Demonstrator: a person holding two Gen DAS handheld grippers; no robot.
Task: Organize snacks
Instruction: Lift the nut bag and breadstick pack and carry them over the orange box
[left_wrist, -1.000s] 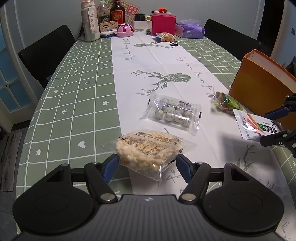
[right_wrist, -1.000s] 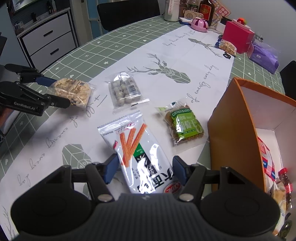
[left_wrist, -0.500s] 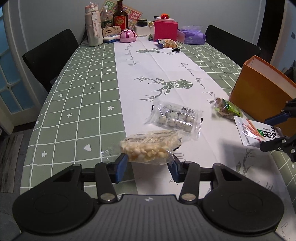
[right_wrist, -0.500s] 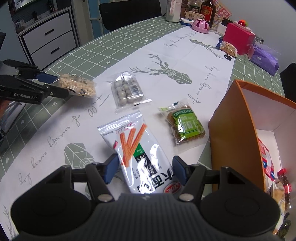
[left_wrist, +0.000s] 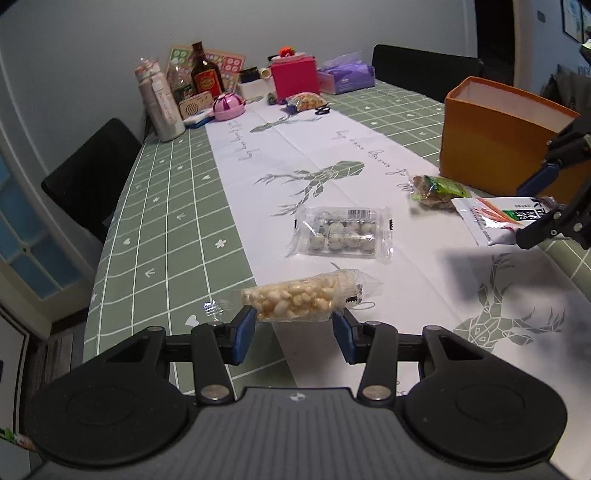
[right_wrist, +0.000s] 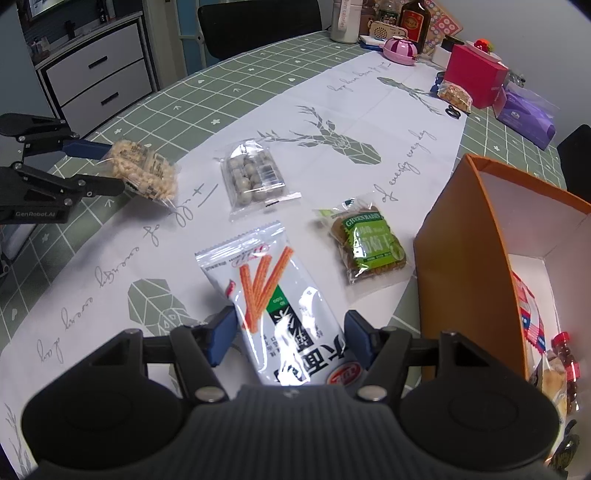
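Note:
My left gripper (left_wrist: 294, 326) is shut on a clear bag of puffed rice snack (left_wrist: 295, 300) and holds it lifted above the table; it also shows in the right wrist view (right_wrist: 142, 173). My right gripper (right_wrist: 288, 338) is open, its fingers on either side of a white bag of orange stick snacks (right_wrist: 275, 302) that lies on the table. A clear pack of round candies (right_wrist: 253, 177) and a green cookie pack (right_wrist: 369, 243) lie between them. An orange box (right_wrist: 465, 258) with snacks inside stands at the right.
The table (left_wrist: 166, 206) has a green checked cloth with a white runner. Bottles (left_wrist: 162, 103), a pink box (left_wrist: 295, 77), a purple tissue pack (left_wrist: 345, 75) and a small snack bag (left_wrist: 304, 101) stand at the far end. Black chairs (left_wrist: 88, 173) flank it.
My left gripper closed on the puffed rice bag and lifted it off the table, tilting it edge-on. My right gripper stayed around the stick snack bag.

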